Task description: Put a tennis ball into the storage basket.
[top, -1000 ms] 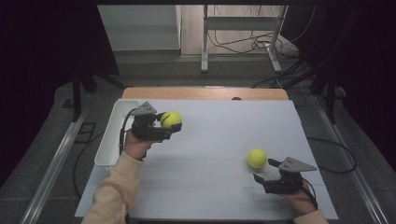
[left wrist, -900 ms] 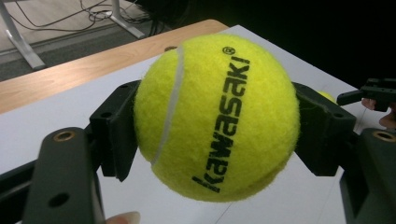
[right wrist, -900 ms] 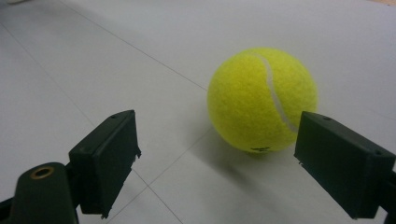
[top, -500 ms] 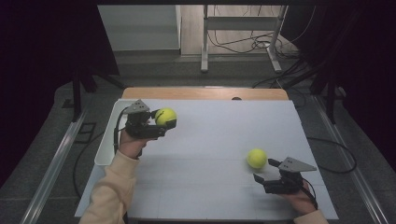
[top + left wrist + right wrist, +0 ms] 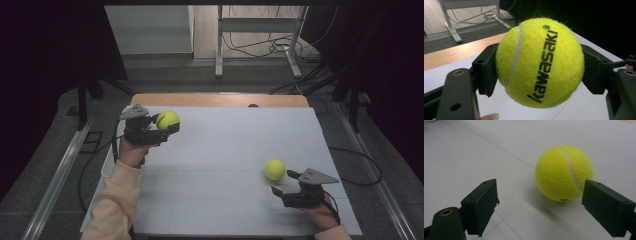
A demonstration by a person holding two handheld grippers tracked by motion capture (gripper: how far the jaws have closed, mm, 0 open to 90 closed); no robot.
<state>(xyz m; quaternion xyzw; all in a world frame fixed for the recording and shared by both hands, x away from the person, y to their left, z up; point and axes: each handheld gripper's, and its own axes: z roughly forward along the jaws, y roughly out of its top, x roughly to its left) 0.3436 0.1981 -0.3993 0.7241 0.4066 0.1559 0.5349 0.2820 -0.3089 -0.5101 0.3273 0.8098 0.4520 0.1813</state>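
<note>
So, two tennis balls on the go here.
Left hand-held gripper (image 5: 167, 126) clamps one ball (image 5: 167, 120) at 10 o'clock above the counter (image 5: 225, 150); right hand-held gripper (image 5: 282, 182) gapes empty, second ball (image 5: 274, 169) resting just beyond at 4 o'clock.

left claw (image 5: 167, 128) with held ball (image 5: 167, 120) shifted left, toward table edge

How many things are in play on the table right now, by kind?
Tennis balls: 2 (held ball, clamped in the left gripper; loose ball lying on the table just ahead of the open right gripper)
White trays: 1 (tray at the table's left edge)
Grippers: 2
Total: 5
</note>
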